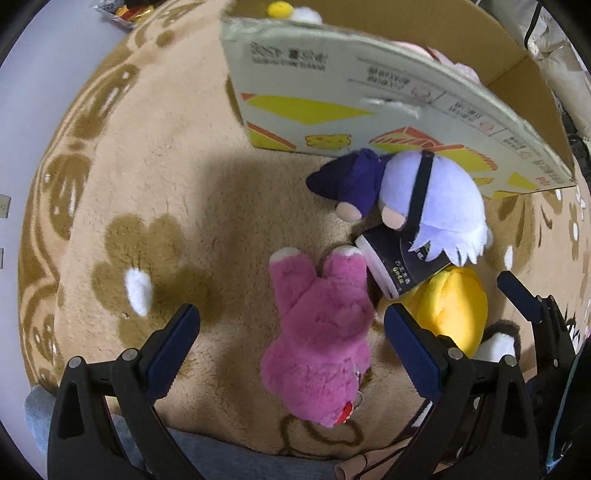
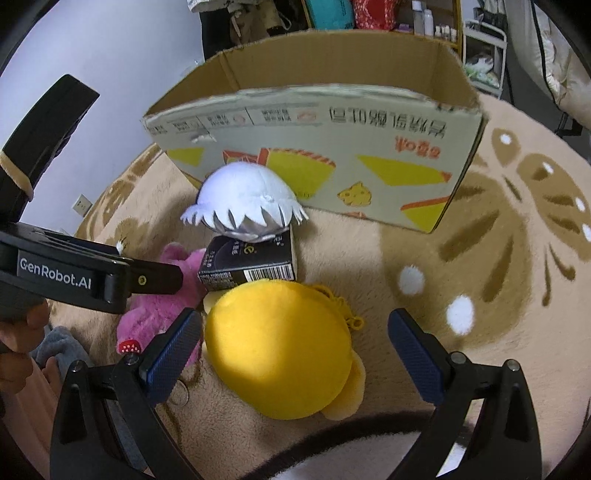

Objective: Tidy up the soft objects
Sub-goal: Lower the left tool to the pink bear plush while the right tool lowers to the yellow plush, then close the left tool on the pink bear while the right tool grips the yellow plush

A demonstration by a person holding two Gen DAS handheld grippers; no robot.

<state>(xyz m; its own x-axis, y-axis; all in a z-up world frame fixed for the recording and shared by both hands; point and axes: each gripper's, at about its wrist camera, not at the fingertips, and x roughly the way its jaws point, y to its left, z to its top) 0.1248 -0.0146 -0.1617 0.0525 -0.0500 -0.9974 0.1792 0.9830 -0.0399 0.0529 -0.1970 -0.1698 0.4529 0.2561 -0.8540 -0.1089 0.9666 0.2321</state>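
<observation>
A pink plush lies on the beige rug between the fingers of my open left gripper; it also shows in the right wrist view. A yellow round plush lies between the fingers of my open right gripper; it also shows in the left wrist view. A doll with pale lavender hair and a dark purple body leans on a black box by the cardboard box. The doll and the cardboard box show in the right wrist view too.
The cardboard box is open at the top and holds some plush items, one yellow-and-white. The black box sits between the doll and the yellow plush. The rug has a brown flower pattern. Shelves stand behind.
</observation>
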